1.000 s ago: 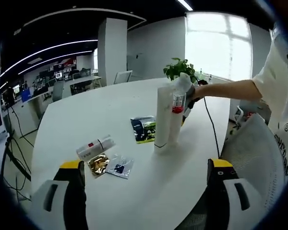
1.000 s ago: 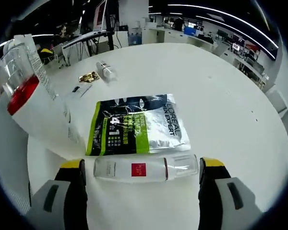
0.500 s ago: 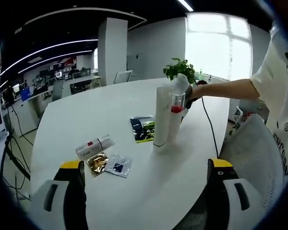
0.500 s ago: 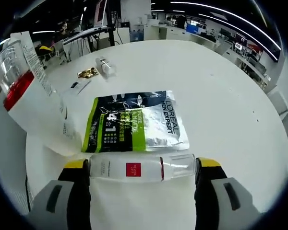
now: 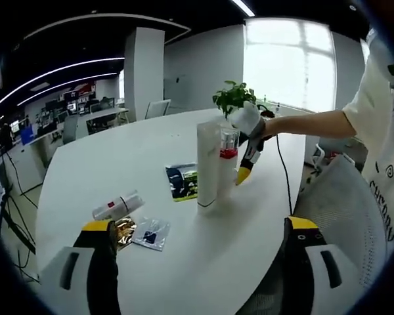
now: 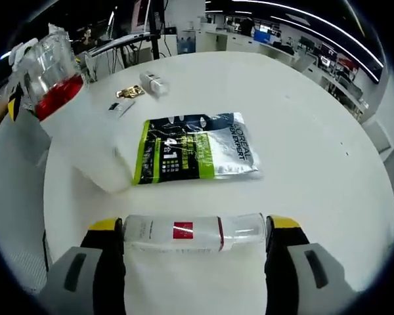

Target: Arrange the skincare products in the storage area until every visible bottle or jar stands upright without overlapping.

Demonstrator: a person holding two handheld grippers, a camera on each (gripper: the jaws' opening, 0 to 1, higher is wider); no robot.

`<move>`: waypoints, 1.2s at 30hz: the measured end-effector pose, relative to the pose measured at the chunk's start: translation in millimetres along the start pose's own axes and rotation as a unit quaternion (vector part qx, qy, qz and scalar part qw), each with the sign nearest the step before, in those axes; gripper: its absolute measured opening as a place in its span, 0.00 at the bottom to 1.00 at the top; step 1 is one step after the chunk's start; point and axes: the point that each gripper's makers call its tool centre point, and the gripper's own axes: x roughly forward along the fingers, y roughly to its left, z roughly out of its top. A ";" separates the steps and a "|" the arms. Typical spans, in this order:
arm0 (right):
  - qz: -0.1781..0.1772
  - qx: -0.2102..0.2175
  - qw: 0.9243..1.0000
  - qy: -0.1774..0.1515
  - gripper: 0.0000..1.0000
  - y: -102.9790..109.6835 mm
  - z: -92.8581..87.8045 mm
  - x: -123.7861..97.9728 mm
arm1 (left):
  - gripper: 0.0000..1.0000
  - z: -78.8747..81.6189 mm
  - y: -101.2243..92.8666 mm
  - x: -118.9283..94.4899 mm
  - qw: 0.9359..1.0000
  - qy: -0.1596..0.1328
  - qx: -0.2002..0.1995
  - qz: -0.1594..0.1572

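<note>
My right gripper has its jaws pinching a clear bottle with a red label, held crosswise between the tips, just above the white counter. Past the jaws lies a green and silver sachet, flat. Off to their left a tall white tube stands with a red-banded bottle beside it. My left gripper has its jaws spread wide, nothing between them; a small bottle lies just ahead of the left jaw.
</note>
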 end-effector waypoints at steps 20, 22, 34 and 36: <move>0.013 -0.022 1.000 -0.016 0.88 76.2 -10.4 -12.8 | 0.98 -3.0 -24.3 5.4 0.999 0.009 -0.002 -0.039; 0.019 -0.029 0.999 -0.018 0.88 87.0 -7.9 -12.4 | 0.98 -3.5 -29.0 7.5 0.999 0.014 0.000 -0.047; 0.035 -0.041 0.998 -0.043 0.88 121.9 0.7 -10.6 | 0.97 -5.8 -46.8 15.8 0.997 0.029 0.015 -0.076; 0.040 -0.037 0.997 -0.048 0.88 126.0 -0.2 -9.8 | 0.97 -5.5 -47.5 16.0 0.997 0.029 0.015 -0.077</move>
